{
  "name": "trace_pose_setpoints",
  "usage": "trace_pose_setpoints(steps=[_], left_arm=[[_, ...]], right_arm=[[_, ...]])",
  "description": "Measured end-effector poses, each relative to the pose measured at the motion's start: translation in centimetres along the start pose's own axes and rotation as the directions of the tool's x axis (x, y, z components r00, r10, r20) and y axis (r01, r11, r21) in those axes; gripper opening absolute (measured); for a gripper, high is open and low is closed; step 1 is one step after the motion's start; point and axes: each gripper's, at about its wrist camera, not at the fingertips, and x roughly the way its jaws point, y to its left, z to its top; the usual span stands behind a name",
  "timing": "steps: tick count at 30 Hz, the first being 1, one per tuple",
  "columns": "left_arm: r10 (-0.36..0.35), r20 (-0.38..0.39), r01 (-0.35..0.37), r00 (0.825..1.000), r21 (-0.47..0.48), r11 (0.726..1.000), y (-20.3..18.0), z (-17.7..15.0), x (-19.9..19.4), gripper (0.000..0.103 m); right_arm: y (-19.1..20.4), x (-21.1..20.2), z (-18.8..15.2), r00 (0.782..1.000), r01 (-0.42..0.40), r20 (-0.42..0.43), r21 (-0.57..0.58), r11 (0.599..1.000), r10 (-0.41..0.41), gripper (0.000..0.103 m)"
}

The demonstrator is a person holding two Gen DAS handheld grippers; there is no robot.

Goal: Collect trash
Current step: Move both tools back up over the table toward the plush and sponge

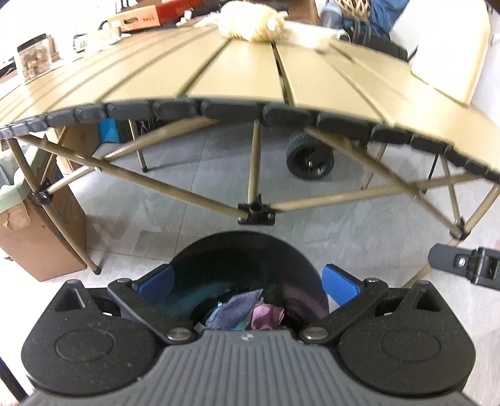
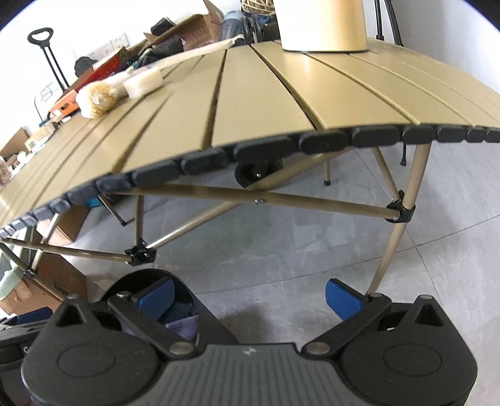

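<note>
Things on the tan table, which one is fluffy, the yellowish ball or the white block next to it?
The yellowish ball: its surface looks fuzzy and rounded, while the white block beside it has flat, smooth faces and straight edges.

Each claw point(image 1: 248, 285) point(image 2: 250, 296) has black linkage arms, silver pivot screws, blue pads point(image 1: 340, 284).

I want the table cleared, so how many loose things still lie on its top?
3, maybe more out of view: a fluffy ball and a white block together at the far edge, and a tan container further right.
</note>
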Motion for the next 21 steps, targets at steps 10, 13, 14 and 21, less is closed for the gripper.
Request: trace_pose_setpoints(steps=[10,13,14,21], left_arm=[[0.007,0.090,-0.003,0.996,-0.047,0.999,1.5,0.6,-4.0,0.103],[0.017,0.111,-0.012,0.994,-0.043,0.999,1.9,0.9,-5.4,0.103],[0.018,0.119,-0.013,0.993,-0.041,0.999,2.0,1.0,-5.8,0.103],[0.005,0.180,-0.002,0.984,-0.018,1.000,2.8,1.4,-9.3,0.103]], right_arm=[[2.1,-3.1,0.0,0.997,-0.064,0.036,-0.058,0.996,0.066,0.103],[2.2,-4.2,0.1,0.995,-0.078,0.053,-0.059,0.995,0.081,0.103],[2.2,-4.6,0.2,0.994,-0.083,0.061,-0.057,0.995,0.087,0.103],[2.6,-7.5,-0.1,0.990,-0.095,0.098,-0.079,0.992,0.103,0.103]])
